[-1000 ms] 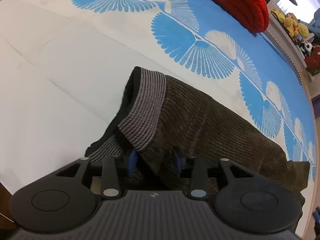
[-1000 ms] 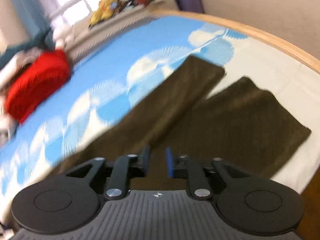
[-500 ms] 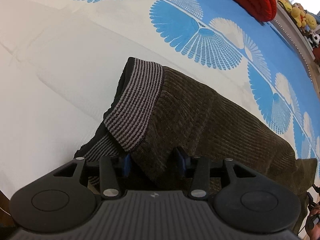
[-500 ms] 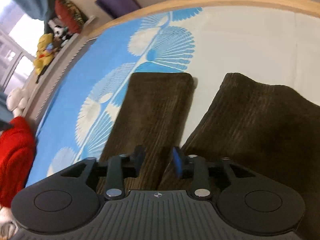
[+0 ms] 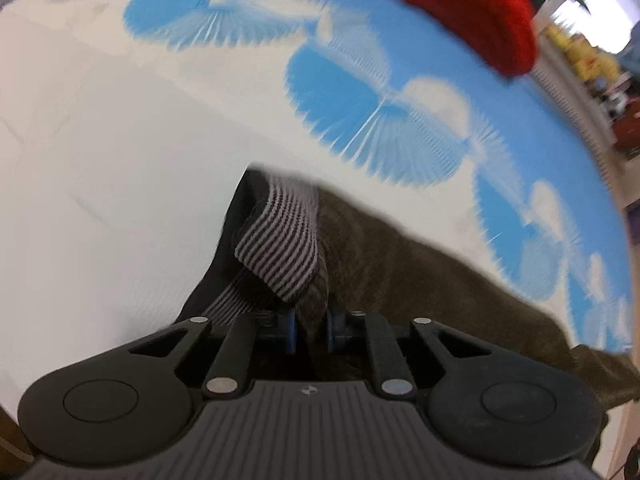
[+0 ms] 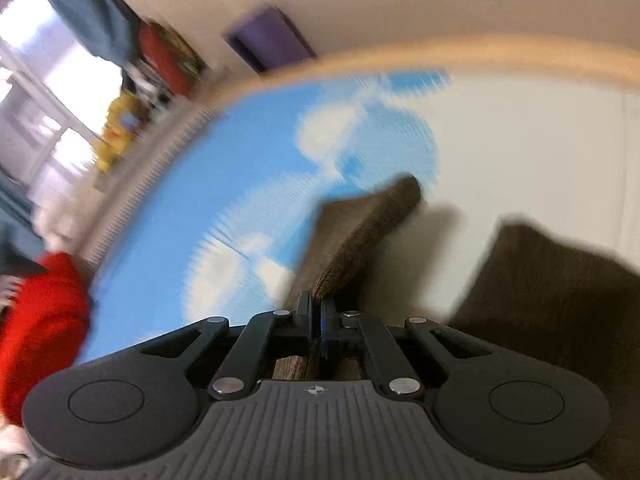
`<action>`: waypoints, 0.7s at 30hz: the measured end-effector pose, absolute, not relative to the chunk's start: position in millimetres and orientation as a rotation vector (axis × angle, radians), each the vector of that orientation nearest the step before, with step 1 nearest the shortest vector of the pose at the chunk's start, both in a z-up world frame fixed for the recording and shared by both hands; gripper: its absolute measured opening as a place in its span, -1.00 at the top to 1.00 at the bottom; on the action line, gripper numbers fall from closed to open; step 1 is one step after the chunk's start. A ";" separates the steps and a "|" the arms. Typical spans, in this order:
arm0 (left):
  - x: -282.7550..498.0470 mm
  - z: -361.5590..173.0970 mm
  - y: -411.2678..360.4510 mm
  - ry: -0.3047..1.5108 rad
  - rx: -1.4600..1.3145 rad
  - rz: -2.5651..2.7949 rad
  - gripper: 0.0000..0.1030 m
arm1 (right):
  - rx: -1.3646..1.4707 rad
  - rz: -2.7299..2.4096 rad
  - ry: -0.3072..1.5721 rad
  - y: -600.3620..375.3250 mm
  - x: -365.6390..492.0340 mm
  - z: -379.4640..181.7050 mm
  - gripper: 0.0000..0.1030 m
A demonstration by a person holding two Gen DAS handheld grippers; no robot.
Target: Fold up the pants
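Observation:
Dark brown corduroy pants (image 5: 420, 280) with a grey striped waistband (image 5: 280, 256) lie on the bed. In the left wrist view, my left gripper (image 5: 312, 326) has its jaws closing on a fold of fabric just below the waistband. The blue pads press on it and the waistband bunches up. In the right wrist view, my right gripper (image 6: 316, 316) is shut on the edge of one pant leg (image 6: 360, 232), whose hem end stands up off the bed. The other leg (image 6: 540, 288) lies flat to the right.
The bedspread (image 5: 120, 160) is white with blue fan patterns. A red knitted item (image 5: 460, 12) lies at the far side. The wooden bed edge (image 6: 440, 52) curves behind the legs, with a purple object (image 6: 272, 40) and plush toys (image 6: 116, 132) beyond.
The left jaws closed on the fabric under the waistband, which now bunches upward. The right gripper swung over to the left leg, closed on its edge and raised it.

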State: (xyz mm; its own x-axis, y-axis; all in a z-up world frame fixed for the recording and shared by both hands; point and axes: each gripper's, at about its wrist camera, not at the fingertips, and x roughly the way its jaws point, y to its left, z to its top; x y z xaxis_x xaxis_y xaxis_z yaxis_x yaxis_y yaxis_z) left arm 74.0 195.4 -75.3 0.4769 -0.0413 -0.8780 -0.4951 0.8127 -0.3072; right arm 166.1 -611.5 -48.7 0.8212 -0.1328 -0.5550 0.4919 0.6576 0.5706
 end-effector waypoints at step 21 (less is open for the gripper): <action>20.0 -95.9 228.4 1.140 -0.711 0.352 0.13 | 0.929 -0.650 0.771 -680.8 -29.9 -126.8 0.31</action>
State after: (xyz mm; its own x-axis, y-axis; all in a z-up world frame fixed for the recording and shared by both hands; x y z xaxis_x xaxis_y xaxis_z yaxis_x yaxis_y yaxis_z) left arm 20.0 228.4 -95.9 0.3952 -0.0951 -0.9137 -0.5935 0.7328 -0.3330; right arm -29.9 -680.8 -126.8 0.5660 -0.1591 -0.8089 0.7703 0.4517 0.4502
